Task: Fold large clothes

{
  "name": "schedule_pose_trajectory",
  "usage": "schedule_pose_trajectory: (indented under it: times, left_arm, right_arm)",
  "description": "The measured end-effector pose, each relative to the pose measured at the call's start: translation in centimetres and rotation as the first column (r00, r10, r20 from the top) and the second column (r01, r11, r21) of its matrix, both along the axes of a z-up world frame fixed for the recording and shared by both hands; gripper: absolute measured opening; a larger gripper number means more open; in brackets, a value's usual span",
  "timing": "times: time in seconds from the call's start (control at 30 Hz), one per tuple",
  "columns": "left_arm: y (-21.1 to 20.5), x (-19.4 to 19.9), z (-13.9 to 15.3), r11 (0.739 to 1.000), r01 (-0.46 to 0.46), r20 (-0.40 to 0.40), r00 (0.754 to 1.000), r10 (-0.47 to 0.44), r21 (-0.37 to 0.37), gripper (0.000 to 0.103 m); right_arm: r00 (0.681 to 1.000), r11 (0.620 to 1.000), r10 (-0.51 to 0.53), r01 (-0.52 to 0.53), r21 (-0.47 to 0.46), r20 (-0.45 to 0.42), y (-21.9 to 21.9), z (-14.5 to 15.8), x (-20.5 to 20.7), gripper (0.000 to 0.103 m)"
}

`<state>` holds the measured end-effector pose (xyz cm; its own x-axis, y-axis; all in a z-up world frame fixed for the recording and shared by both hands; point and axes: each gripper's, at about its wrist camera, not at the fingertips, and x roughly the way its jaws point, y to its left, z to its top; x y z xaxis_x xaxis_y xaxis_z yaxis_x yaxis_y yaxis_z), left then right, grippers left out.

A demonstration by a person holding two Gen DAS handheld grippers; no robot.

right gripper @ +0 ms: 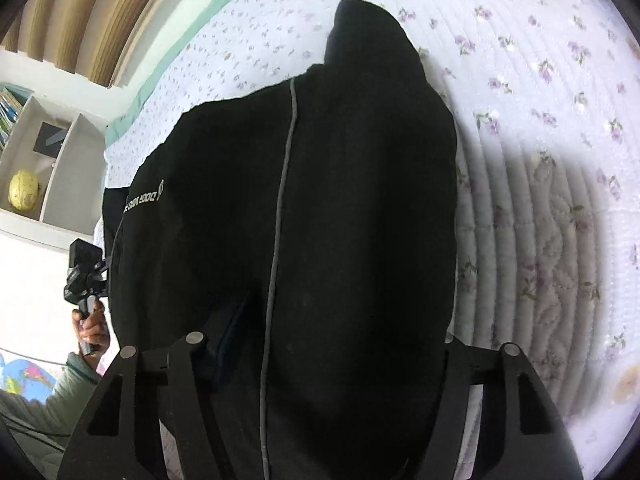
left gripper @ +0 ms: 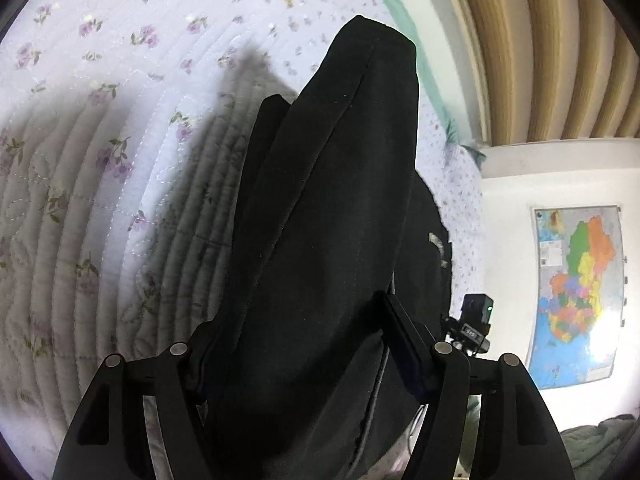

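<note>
We see a home bedroom, bed under a floral quilt (left gripper: 100,128), colourful wall map (left gripper: 576,296), white shelf (right gripper: 60,152) with yellow globe (right gripper: 23,197), beige curtains (left gripper: 552,48).

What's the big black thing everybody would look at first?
It's a black garment that fills the middle of both views, lifted above a purple-flowered quilt. The left gripper and right gripper each pinch its cloth. On the wall at right in the left view hangs a colourful map.

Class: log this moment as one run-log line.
left gripper: shut on black garment | right gripper: shut on black garment | garment: lifted above floral quilt
</note>
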<state>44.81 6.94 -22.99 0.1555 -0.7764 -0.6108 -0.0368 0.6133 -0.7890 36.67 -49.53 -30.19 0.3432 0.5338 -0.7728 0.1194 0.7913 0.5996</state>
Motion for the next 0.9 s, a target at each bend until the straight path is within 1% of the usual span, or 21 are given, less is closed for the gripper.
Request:
schedule_pose_trajectory:
  times: [0.03,0.1,0.13,0.17,0.2,0.23,0.27,0.3,0.33,0.37,0.4,0.47,0.53,0.67,0.73,0.8,0.87,0.9]
  left_arm:
    - [-0.3,0.2,-0.5,1.000,0.001,-0.017,1.000,-0.001,0.001,0.070]
    - [-1.5,0.3,-2.1,1.000,0.017,-0.065,0.998,-0.018,-0.011,0.072]
    - [-1.9,0.3,-2.4,1.000,0.020,-0.072,0.997,-0.020,-0.012,0.072]
    - [-2.3,0.5,-2.4,1.000,0.015,-0.070,0.997,-0.015,-0.006,0.072]
    - [-2.6,0.3,-2.1,1.000,0.009,-0.062,0.998,-0.009,0.005,0.071]
    - [-2.8,0.0,-1.6,1.000,0.001,-0.052,0.999,0.000,0.021,0.066]
    - [-3.0,-0.6,-0.9,0.999,-0.008,-0.033,0.999,0.010,0.039,0.055]
    - [-3.1,-0.9,-0.4,0.999,-0.012,-0.018,1.000,0.013,0.045,0.044]
    - [-3.2,-1.6,0.6,0.999,-0.023,0.009,1.000,0.023,0.047,0.041]
    - [-3.4,-2.4,1.8,0.999,-0.032,0.037,0.999,0.031,0.037,0.037]
    - [-3.6,-3.1,2.9,0.999,-0.034,0.062,0.998,0.032,0.032,0.035]
    - [-4.6,-4.6,5.3,0.999,-0.035,0.119,0.992,0.031,0.032,0.034]
    - [-6.2,-7.1,8.8,1.000,-0.015,0.190,0.982,0.010,0.027,0.033]
    - [-8.0,-11.5,13.9,1.000,0.010,0.277,0.961,-0.013,0.012,0.033]
    - [-8.0,-14.3,16.2,1.000,0.017,0.316,0.949,-0.022,0.019,0.033]
    - [-8.1,-16.5,17.7,1.000,0.018,0.335,0.942,-0.018,0.003,0.033]
    - [-7.0,-19.1,18.5,1.000,0.017,0.341,0.940,-0.014,-0.007,0.033]
    - [-5.2,-20.4,18.4,1.000,0.019,0.341,0.940,-0.013,-0.014,0.033]
  right_arm:
    - [1.000,1.000,0.004,-0.004,0.022,-0.013,-0.2,-0.5,0.3,0.077]
    - [0.999,0.998,0.021,-0.018,0.065,-0.041,0.0,-1.5,1.2,0.095]
    - [0.998,0.997,0.038,-0.035,0.073,-0.047,0.8,-2.1,1.8,0.098]
    - [0.998,0.997,0.049,-0.046,0.066,-0.049,1.4,-2.4,2.2,0.099]
    - [0.997,0.998,0.052,-0.050,0.040,-0.051,2.0,-2.5,2.7,0.098]
    - [0.998,0.998,0.054,-0.053,0.017,-0.043,2.5,-2.2,2.9,0.096]
    - [0.998,0.999,0.050,-0.050,0.011,-0.026,2.5,-1.8,2.7,0.086]
    - [0.999,0.999,0.042,-0.042,0.007,-0.008,2.4,-1.3,2.3,0.071]
    - [0.999,0.999,0.032,-0.032,0.005,0.006,2.1,-0.8,1.9,0.064]
    - [1.000,1.000,0.020,-0.020,0.007,0.023,1.8,-0.3,1.4,0.049]
    - [0.999,1.000,0.006,-0.007,0.018,0.042,1.6,0.5,0.7,0.044]
    - [0.996,1.000,-0.007,0.006,0.011,0.084,1.9,2.4,-0.6,0.040]
    - [0.992,1.000,0.002,0.000,-0.011,0.129,3.0,4.5,-2.0,0.038]
    - [0.978,0.999,0.034,-0.027,-0.038,0.208,5.8,8.6,-5.4,0.036]
    - [0.973,0.999,0.039,-0.031,-0.039,0.228,6.5,9.8,-7.1,0.035]
    - [0.971,0.999,0.033,-0.027,-0.031,0.237,6.8,10.8,-8.9,0.035]
    - [0.969,0.999,0.029,-0.024,-0.022,0.244,6.9,12.2,-11.0,0.035]
    - [0.970,0.999,0.030,-0.025,-0.021,0.242,7.1,12.8,-12.1,0.035]
